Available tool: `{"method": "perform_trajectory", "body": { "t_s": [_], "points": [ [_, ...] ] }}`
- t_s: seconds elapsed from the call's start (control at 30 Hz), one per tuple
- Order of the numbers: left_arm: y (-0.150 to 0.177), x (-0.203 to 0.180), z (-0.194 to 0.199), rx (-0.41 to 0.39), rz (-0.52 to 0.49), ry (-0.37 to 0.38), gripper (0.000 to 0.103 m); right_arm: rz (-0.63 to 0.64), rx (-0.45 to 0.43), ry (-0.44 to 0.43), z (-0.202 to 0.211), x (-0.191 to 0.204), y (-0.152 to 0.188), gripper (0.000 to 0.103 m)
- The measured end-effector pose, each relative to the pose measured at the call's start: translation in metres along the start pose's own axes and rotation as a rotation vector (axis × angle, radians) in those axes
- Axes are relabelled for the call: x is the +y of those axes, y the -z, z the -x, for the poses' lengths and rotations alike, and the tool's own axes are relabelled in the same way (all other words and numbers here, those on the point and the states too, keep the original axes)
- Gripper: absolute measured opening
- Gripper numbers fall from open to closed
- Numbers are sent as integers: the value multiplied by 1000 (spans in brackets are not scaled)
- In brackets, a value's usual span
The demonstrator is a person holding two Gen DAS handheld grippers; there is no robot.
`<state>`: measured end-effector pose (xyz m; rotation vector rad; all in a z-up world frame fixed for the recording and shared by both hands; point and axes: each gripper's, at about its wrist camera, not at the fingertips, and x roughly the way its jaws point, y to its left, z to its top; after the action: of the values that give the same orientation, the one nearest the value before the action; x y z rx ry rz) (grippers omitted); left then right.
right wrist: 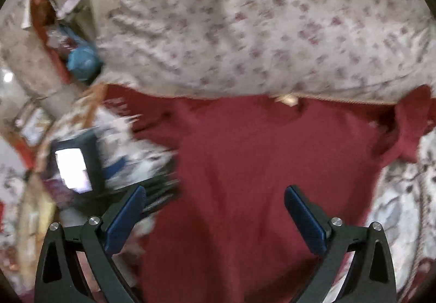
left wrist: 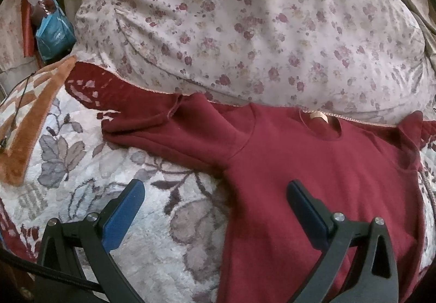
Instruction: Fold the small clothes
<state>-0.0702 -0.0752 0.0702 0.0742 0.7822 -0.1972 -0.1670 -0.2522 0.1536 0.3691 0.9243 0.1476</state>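
A small dark red long-sleeved top (left wrist: 313,172) lies flat, front up, on a floral bed cover (left wrist: 109,167), neck towards a flowered pillow. Its left sleeve (left wrist: 169,126) stretches out to the left. My left gripper (left wrist: 215,188) is open and empty above the top's left side edge, one finger over the cover, the other over the cloth. In the blurred right wrist view the top (right wrist: 259,167) fills the middle. My right gripper (right wrist: 214,194) is open and empty above its lower body. The other gripper's body (right wrist: 79,167) shows at the left.
A large flowered pillow (left wrist: 245,30) lies just behind the top's neck. An orange patterned cushion (left wrist: 30,118) sits at the left. A blue packet (left wrist: 54,33) and clutter lie beyond it at the far left.
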Motion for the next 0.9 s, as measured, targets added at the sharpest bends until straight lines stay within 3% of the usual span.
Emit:
{"method": "perform_trajectory", "body": {
  "t_s": [0.13,0.23,0.33,0.47,0.53,0.67,0.9],
  "points": [
    [-2,-1,1,-2,-1,2,103,0,23,-147,39,20,-6,103],
    [-1,-2,3,-7,0,2,103,43,-34,-140,72,32,-9,103],
    [1,0,6,-12,1,-1,103,95,-95,-17,76,37,-10,103],
    [4,7,7,-11,16,-13,103,163,-118,240,22,30,-6,103],
    [4,11,6,-5,33,-14,103,159,-110,318,-6,21,-5,103],
    [3,14,2,8,59,-7,103,125,-105,398,-48,1,1,103],
    [5,3,-5,24,16,-13,103,153,-102,456,-79,-2,6,103]
  ]
}}
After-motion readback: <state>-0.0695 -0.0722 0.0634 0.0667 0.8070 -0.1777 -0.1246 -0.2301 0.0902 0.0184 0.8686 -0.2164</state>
